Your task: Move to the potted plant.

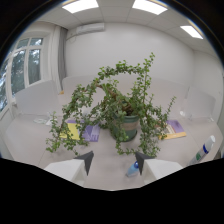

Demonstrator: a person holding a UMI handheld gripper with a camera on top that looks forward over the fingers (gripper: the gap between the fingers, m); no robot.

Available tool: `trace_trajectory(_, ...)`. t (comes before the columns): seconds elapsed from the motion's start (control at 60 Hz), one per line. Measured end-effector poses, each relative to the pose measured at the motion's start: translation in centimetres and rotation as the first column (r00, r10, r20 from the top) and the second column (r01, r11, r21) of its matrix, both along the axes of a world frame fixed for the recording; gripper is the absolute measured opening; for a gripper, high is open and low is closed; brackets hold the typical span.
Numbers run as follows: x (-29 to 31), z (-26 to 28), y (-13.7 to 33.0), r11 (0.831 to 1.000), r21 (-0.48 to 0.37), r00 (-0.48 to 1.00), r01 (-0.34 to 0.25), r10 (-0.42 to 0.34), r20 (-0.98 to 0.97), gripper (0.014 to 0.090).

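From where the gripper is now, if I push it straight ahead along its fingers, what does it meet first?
Probably the potted plant. The gripper is open, and the bare table runs from its fingertips to the green pot, with drooping branches perhaps reached sooner. A small bottle by one finger sits slightly off that line; depth is unclear.

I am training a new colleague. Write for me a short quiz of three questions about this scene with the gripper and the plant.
1. True or false: the potted plant stands beyond the gripper, not between its fingers.
2. What lies just ahead of the right fingertip?
A. a bottle with a blue cap
B. a red cup
C. a pair of scissors
3. Fill in: the gripper's fingers are ____, holding nothing.

Key:
1. True.
2. A, the small bottle.
3. Open.
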State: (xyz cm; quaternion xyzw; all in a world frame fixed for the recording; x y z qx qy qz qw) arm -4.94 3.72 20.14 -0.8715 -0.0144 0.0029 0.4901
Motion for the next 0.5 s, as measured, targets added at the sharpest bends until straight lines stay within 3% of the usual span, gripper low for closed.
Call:
trace_trajectory(0.3,2.3,1.5,10.8,0.999,0.022,1.000,-0.029,0.029,0.001,0.0835)
trace_trajectory(0.5,3.2,1.3,15.5,0.999,0.015,0.999,-0.035,0.035,-0.016,0.0832)
